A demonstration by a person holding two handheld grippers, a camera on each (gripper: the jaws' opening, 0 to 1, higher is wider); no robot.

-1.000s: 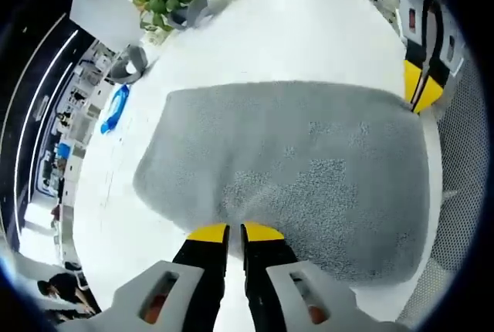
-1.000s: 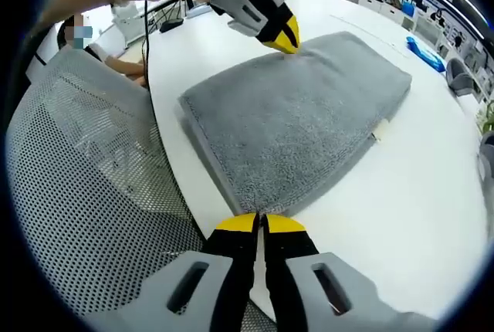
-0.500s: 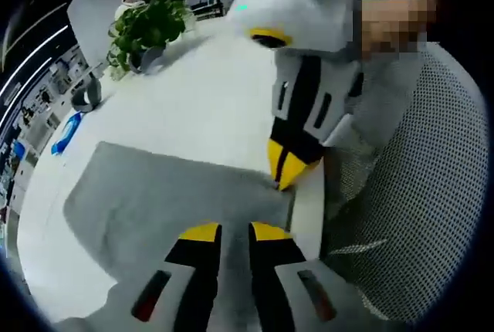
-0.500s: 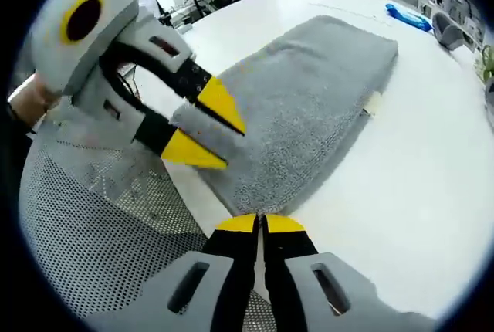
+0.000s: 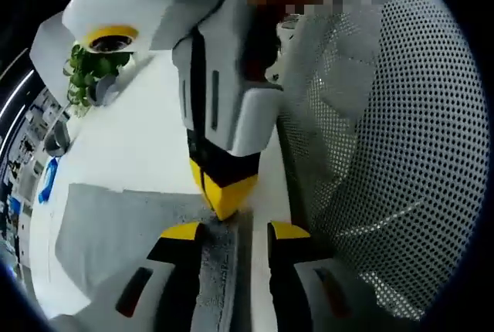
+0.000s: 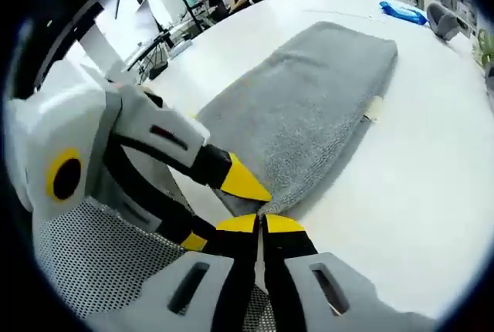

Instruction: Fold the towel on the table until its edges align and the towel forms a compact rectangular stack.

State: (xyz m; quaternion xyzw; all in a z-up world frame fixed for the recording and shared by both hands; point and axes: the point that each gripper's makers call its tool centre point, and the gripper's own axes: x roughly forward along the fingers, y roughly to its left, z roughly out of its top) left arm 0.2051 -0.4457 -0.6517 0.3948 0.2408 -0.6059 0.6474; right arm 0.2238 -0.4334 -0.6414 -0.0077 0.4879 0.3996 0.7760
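Grey terry, already doubled, lay flat on the white desk [image 6: 432, 193]; the towel [image 6: 324, 116] ran from my tools out toward 1 o'clock in the right gripper view. My right tool [image 6: 259, 224] had its jaws pressed together at the near corner, and I judged it had the corner layers pinched, though the cloth between the tips was hard to make out. My left tool [image 5: 231, 232] was partly open, straddling the towel's edge, with nothing clamped. It was handing or regripping that same corner, I judged, since the right tool's yellow tip sat just above at 12 o'clock, nearly touching.

So another fold was being set up. Next I would need the left tool to close on the edge beside the right one, then both to lift and carry it over to the far end at 1 o'clock, keeping the edges matched.

Room was tight near me: the desk's rim and a mesh chair [image 5: 386, 154] sat right at 3 o'clock in the left gripper view. Beyond the towel the desk lay open; a plant [image 5: 93, 77] stood well apart at 10 o'clock.
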